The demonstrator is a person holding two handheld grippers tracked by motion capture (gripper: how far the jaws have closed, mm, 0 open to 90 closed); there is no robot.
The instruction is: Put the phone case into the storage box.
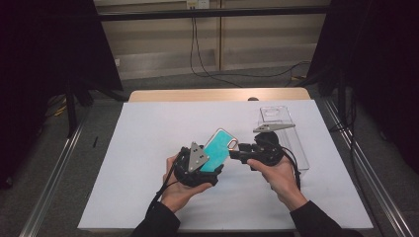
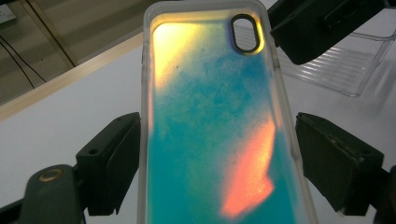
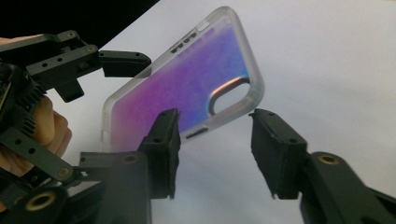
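A teal, iridescent phone case (image 1: 217,148) with a clear rim is held above the white sheet, tilted. My left gripper (image 1: 210,163) is shut on its lower part, one pad on each long edge (image 2: 217,154). In the left gripper view the case (image 2: 210,121) runs up between the jaws, its camera hole at the top. My right gripper (image 1: 236,152) is at the camera-hole end. In the right gripper view its jaws (image 3: 215,135) stand apart on either side of that corner of the case (image 3: 187,88), and the pads are not pressing on it.
A clear plastic box (image 1: 284,133) lies on the white sheet (image 1: 148,148) behind the right hand, also clear plastic box (image 2: 341,70). The wooden table edge (image 1: 197,95) runs along the back. Metal rails flank the table, and cables lie on the floor beyond.
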